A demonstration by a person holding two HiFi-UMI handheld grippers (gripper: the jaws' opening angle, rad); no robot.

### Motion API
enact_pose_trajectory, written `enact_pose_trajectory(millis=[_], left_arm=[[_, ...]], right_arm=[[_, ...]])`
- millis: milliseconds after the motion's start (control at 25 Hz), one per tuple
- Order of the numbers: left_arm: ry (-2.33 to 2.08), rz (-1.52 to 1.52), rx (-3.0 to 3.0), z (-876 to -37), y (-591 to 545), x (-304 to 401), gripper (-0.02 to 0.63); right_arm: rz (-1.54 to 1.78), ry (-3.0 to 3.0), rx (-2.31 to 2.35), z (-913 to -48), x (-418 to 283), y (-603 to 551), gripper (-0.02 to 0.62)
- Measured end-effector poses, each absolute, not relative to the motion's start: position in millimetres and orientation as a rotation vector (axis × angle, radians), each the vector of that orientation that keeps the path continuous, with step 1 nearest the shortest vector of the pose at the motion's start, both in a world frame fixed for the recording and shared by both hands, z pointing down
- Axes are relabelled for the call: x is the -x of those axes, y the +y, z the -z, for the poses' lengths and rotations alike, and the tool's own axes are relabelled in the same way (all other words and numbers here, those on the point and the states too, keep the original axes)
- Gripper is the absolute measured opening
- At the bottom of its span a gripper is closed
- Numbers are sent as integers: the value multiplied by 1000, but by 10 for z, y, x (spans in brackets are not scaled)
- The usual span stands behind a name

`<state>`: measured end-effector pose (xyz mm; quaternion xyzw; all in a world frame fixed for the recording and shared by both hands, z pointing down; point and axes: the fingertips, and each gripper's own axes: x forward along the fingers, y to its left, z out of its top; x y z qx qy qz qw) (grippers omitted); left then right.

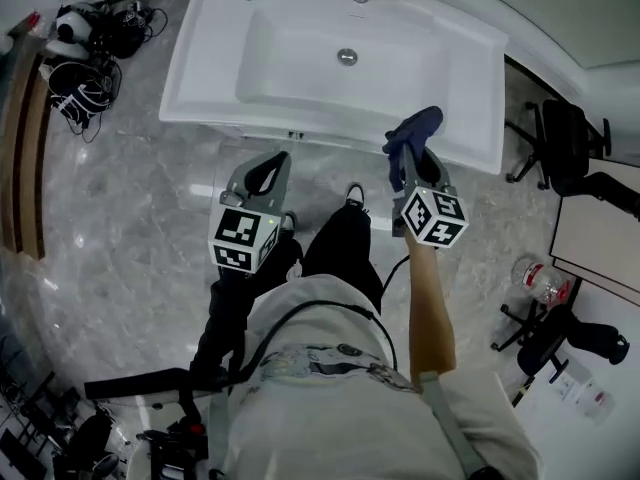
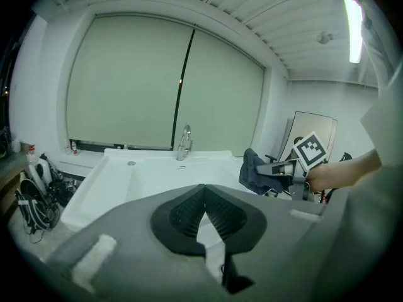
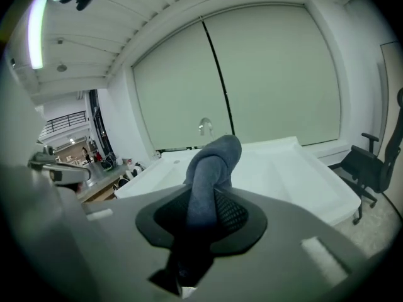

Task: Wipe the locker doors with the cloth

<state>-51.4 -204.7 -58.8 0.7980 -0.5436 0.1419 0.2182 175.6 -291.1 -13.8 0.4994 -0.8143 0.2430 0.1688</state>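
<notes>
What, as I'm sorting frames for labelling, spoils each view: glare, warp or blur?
Head view: evenly lit and sharp, though the sink edges bow. Left gripper view: fisheye with dark corners, the ceiling light strip blown out. Right gripper view: same warp, the cloth close and soft.

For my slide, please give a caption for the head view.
Right gripper holds a dark blue cloth near the white rectangular sink; left gripper shut, empty.
</notes>
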Motion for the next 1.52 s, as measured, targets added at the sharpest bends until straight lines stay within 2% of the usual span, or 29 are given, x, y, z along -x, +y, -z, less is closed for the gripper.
enact_pose_trajectory(millis=[240, 480, 920, 1160, 1520], left_arm=[[-1606, -343, -2130, 665, -1567, 1145, 2], [-1698, -336, -2069, 623, -1087, 1335, 2], [-1883, -314, -1853, -66, -148, 2101, 2], [-1891, -306, -1910, -890, -237, 2501, 2], [-1981, -151, -1963, -2568, -111, 3089, 2]], right_arm=[[-646, -2399, -1290, 282, -881, -2316, 86], [-640, -2502, -1172, 279, -468, -1946, 87], [-440, -2660, -947, -228, 464, -1288, 87], [-251, -2745, -923, -902, 997, -1410, 86], [353, -2806, -770, -2345, 2301, -1274, 86]])
